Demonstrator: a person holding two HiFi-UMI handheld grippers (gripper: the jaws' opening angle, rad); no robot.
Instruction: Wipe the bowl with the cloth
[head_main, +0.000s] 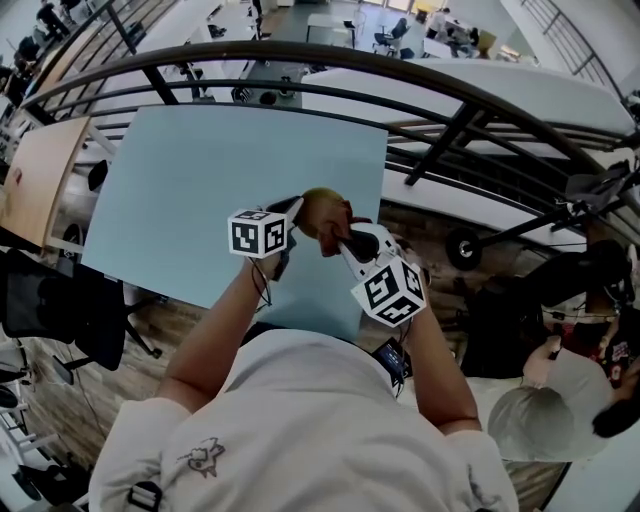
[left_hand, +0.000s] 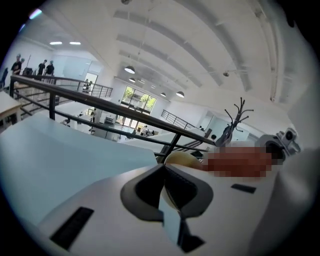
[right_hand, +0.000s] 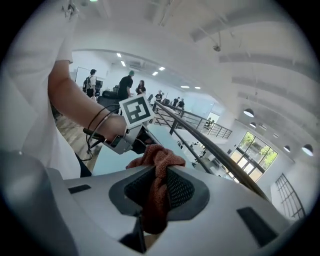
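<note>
Held: bowl (left_hand: 182, 159) and cloth (right_hand: 159, 157) over pale blue table (head_main: 200, 180).
Left gripper (left_hand: 164, 168) pinches the yellow bowl's rim; right gripper (right_hand: 159, 169) clamps the rust-red cloth.

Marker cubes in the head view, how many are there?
2. One marker cube sits on the left gripper, which holds the bowl; the other on the right gripper, which holds the cloth. None seems hidden.

Bowl (left_hand: 182, 159) in L tongs (left_hand: 164, 170), cloth (right_hand: 159, 156) in R tongs (right_hand: 158, 172), both over table (head_main: 200, 180)
</note>
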